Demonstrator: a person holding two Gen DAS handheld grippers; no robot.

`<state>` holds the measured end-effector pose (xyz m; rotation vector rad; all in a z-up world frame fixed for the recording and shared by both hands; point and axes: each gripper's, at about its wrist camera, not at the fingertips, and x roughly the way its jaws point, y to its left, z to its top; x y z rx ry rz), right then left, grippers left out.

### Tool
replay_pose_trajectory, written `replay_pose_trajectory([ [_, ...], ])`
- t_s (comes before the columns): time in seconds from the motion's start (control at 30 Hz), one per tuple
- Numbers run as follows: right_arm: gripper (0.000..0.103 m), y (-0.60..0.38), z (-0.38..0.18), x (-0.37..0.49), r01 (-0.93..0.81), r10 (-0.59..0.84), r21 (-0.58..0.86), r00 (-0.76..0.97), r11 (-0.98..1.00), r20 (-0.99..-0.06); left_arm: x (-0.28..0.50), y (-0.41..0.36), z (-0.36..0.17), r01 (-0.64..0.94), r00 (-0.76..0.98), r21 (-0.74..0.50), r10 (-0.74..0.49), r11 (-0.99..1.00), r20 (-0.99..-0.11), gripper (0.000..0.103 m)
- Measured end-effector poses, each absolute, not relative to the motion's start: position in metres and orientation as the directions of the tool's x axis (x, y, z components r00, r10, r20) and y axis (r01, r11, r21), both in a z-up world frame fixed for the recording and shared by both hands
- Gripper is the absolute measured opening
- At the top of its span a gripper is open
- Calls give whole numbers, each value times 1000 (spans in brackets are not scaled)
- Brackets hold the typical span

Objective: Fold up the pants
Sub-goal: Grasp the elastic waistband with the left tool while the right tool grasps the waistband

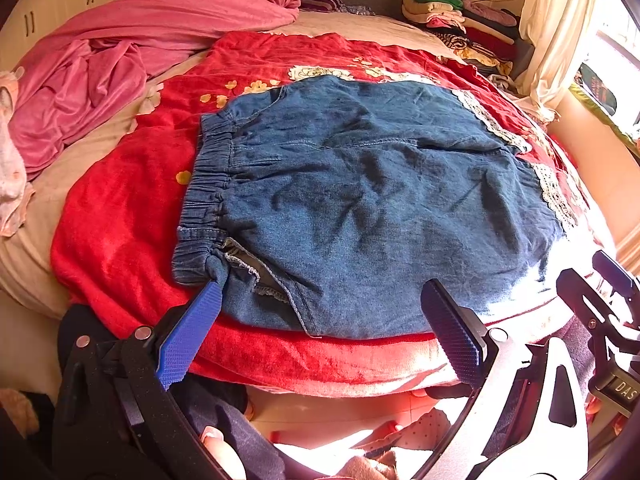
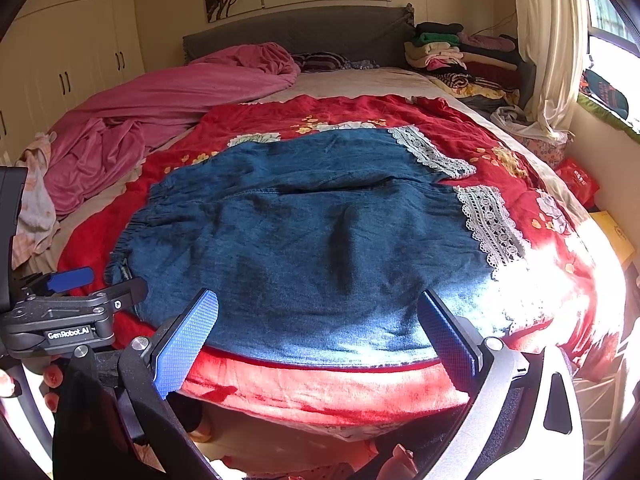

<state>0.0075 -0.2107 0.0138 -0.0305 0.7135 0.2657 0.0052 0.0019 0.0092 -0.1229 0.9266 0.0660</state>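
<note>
A wide bed [image 2: 360, 80] with a grey padded headboard fills both views. Over its near half spreads a red plush blanket [image 2: 320, 388] with a floral print, and a crumpled pink sheet [image 2: 168, 100] lies toward ten o'clock. Flat on the red blanket lie the blue denim pants [image 2: 312, 240], elastic waistband at nine o'clock and white lace-trimmed hems at two to three o'clock. A stack of folded clothes [image 2: 452, 60] sits at one o'clock. The left gripper [image 1: 324, 292] has its jaws spread wide, one blue finger touching the waistband corner. The right gripper [image 2: 320, 300] hovers over the near edge, jaws equally wide, holding nothing.
</note>
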Motion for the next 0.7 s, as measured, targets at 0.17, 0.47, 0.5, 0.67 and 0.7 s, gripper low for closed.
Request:
replay_pose_trajectory([
  [0.17, 99, -204, 14, 22, -273, 249, 70, 704, 959, -665, 11, 4, 8, -111, 601, -87, -3, 990, -799, 94],
  [0.47, 99, -185, 23, 60, -323, 278, 60, 689, 945, -670, 32, 18, 7, -128, 608, -89, 7, 988, -794, 94],
  [0.5, 99, -182, 24, 67, -334, 285, 59, 683, 941, -673, 35, 21, 7, -132, 610, -92, 7, 987, -792, 94],
  [0.67, 99, -164, 31, 101, -389, 318, 53, 661, 920, -679, 57, 44, 9, -156, 612, -98, 18, 983, -791, 94],
  [0.7, 99, -160, 34, 109, -402, 330, 55, 657, 914, -678, 62, 52, 10, -163, 611, -100, 21, 982, -791, 94],
])
